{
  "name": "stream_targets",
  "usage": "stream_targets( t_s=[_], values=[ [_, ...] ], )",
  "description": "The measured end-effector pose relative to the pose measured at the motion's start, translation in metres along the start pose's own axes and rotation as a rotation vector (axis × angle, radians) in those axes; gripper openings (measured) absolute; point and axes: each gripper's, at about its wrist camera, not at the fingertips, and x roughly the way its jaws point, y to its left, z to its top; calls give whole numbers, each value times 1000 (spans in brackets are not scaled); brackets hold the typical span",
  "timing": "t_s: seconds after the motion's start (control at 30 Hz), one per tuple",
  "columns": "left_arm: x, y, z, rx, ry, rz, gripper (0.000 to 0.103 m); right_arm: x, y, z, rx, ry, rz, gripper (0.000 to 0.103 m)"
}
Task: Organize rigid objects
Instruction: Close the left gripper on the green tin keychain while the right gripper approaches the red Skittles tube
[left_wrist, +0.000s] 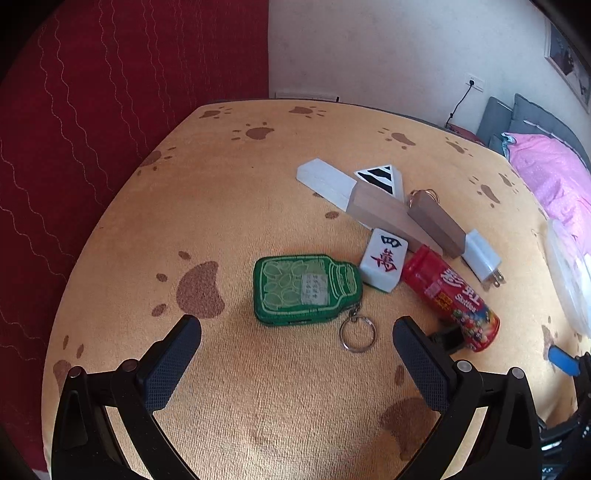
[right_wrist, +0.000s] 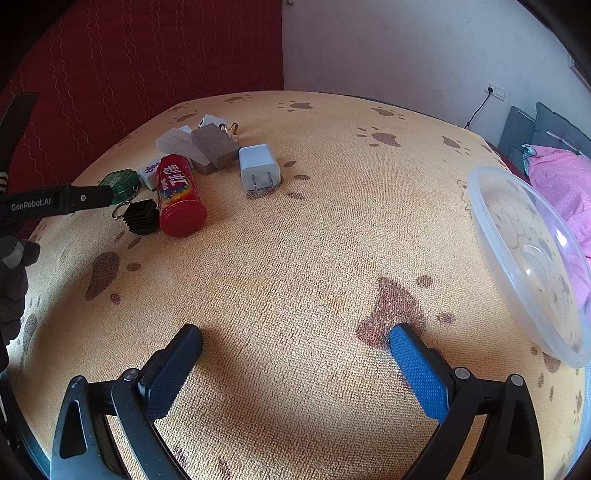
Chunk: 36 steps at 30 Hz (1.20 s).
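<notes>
In the left wrist view a green bottle-shaped keychain case (left_wrist: 306, 290) lies just ahead of my open, empty left gripper (left_wrist: 295, 332). Right of it lie a white mahjong tile (left_wrist: 384, 264), a red Skittles can (left_wrist: 450, 299), two wooden blocks (left_wrist: 391, 218), a white block (left_wrist: 325, 179), a striped triangle piece (left_wrist: 380, 177) and a white charger plug (left_wrist: 484, 258). My right gripper (right_wrist: 295, 339) is open and empty over bare cloth; the same pile, with the red can (right_wrist: 179, 194) and the charger plug (right_wrist: 258, 166), lies far to its upper left. A clear plastic bowl (right_wrist: 532, 266) stands to its right.
A small black ribbed piece (right_wrist: 140, 218) lies beside the can. The table has an orange paw-print cloth (right_wrist: 314, 221). A red curtain (left_wrist: 110, 92) hangs at the left, a white wall behind, a bed with pink bedding (left_wrist: 554, 173) at the right.
</notes>
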Motion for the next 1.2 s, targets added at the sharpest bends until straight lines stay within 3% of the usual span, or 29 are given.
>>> stream_targets(
  t_s=[0.27,0.7,1.03,1.2],
  values=[
    [19,-2,16,5,-17,39,103,0,0,0,0,0,0,103],
    [31,-3,12,18,-31,5,71,0,0,0,-1,0,0,103],
    [17,1,7,7,-85,3,71,0,0,1,1,15,-4,103],
    [13,3,4,10,-104,13,71,-6,2,10,60,4,3,102]
  ],
)
